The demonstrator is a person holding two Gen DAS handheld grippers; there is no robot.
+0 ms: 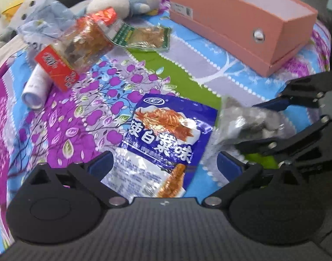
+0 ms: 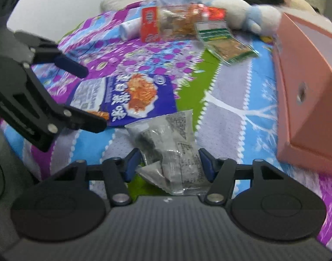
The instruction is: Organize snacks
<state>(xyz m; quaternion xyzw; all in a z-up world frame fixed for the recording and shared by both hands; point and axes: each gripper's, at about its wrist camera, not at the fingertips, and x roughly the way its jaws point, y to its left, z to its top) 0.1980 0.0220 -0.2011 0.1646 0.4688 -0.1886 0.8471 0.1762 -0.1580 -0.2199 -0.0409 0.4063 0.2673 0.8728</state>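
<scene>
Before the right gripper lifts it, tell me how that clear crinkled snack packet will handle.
The clear snack packet looks like thin crinkled film, so it will probably flop and sag outside the right gripper. Its glossy surface may slip between the pads. The dark lumps inside seem small, so it is likely light, and a hard squeeze might crush them.

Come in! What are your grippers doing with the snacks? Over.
Left gripper open over blue packet. Right gripper around grey packet, not clamped. Pink box empty, path unblocked.
</scene>
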